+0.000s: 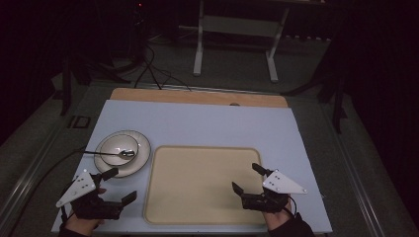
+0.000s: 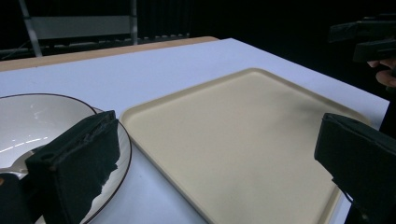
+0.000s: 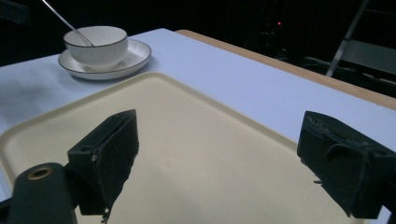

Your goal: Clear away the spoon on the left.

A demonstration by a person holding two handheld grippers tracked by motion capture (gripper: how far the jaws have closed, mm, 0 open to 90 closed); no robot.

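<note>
A flat cream rectangular plastic tray (image 1: pixel 200 185) lies on the pale blue table (image 1: pixel 207 123); left of the tray, a white bowl (image 1: pixel 117 148) holding a metal spoon (image 1: pixel 106 153) sits on a dark-rimmed white plate (image 1: pixel 141 153); the left gripper (image 1: pixel 122 185) hangs released beside the tray's left edge; the right gripper (image 1: pixel 247 178) hovers released over the tray's right part.

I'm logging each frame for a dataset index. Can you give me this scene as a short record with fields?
surface: white table
tray: beige, nothing on it, table centre
plate: white, dark rim, left of tray
bowl: white, on plate
spoon: in bowl, handle pointing left
left gripper: open, holding nothing, near plate
right gripper: open, holding nothing, over the tray's right part
</note>
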